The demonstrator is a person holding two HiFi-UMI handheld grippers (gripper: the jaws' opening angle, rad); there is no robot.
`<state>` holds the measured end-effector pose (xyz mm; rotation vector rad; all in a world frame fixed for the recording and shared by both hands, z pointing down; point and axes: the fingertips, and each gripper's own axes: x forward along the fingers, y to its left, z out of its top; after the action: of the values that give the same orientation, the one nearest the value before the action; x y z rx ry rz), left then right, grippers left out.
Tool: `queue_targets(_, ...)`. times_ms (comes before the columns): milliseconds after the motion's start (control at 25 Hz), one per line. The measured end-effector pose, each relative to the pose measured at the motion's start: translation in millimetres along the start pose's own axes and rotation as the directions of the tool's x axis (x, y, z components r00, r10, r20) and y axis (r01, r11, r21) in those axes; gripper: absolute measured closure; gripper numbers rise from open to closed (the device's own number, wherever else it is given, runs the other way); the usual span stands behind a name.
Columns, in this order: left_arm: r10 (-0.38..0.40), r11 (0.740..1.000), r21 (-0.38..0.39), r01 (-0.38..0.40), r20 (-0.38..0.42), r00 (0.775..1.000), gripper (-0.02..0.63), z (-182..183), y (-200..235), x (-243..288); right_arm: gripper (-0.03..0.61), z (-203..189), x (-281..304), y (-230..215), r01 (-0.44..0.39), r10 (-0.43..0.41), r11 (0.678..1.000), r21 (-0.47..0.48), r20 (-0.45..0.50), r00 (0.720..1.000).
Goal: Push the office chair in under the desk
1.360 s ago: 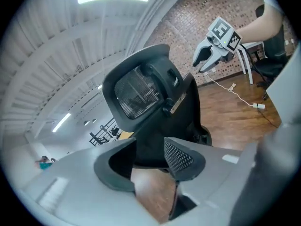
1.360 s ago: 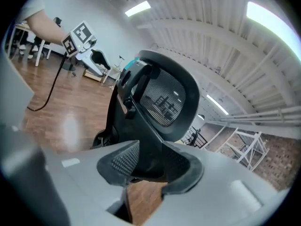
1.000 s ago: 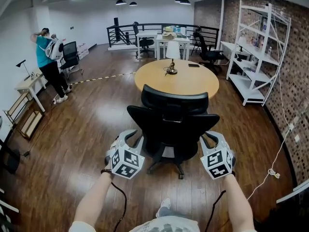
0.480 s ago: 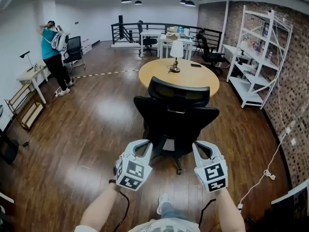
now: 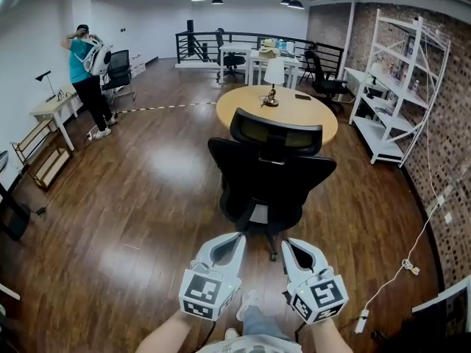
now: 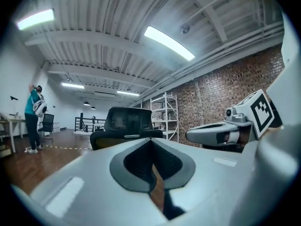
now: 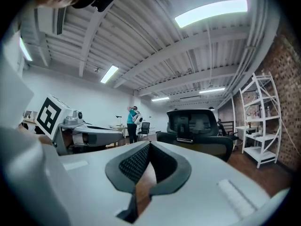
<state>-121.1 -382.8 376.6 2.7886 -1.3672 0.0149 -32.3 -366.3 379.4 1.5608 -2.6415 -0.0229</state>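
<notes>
Black office chair (image 5: 271,175), pale wooden desk (image 5: 313,122), dark-brown floor (image 5: 147,197), left tool (image 5: 238,236) and right tool (image 5: 288,242) white with black-and-white square markers

Ahead of my left gripper (image 5: 235,238) and right gripper (image 5: 288,243), the backrest of the office chair (image 5: 271,175) hides most of its seat from me. Its headrest covers the near edge of the desk (image 5: 309,120). The picture's bottom edge cuts off my forearms (image 5: 163,338).
</notes>
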Motion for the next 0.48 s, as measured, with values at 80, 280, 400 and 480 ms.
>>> queue_targets(80,0.004,1.0,-0.022,-0.004,0.005,1.0,0.597,-4,-7,-4,0.578,-6,-5,3,0.003,-0.003,1.0,-0.016,-0.005,1.0)
queue_targets(280,0.021,0.999,-0.044,-0.021,-0.008,1.0,0.597,-21,-20,-7,0.578,-20,-17,3,0.014,-0.014,1.0,-0.009,-0.007,1.0)
queue_targets(400,0.012,0.999,-0.05,-0.012,-0.005,1.0,0.597,-21,-24,-5,0.578,-22,-19,5,0.02,-0.02,1.0,-0.012,-0.005,1.0)
queue_targets(480,0.004,0.999,-0.045,-0.004,-0.003,1.0,0.597,-21,-27,-3,0.578,-23,-20,5,0.022,-0.022,1.0,-0.008,-0.004,1.0)
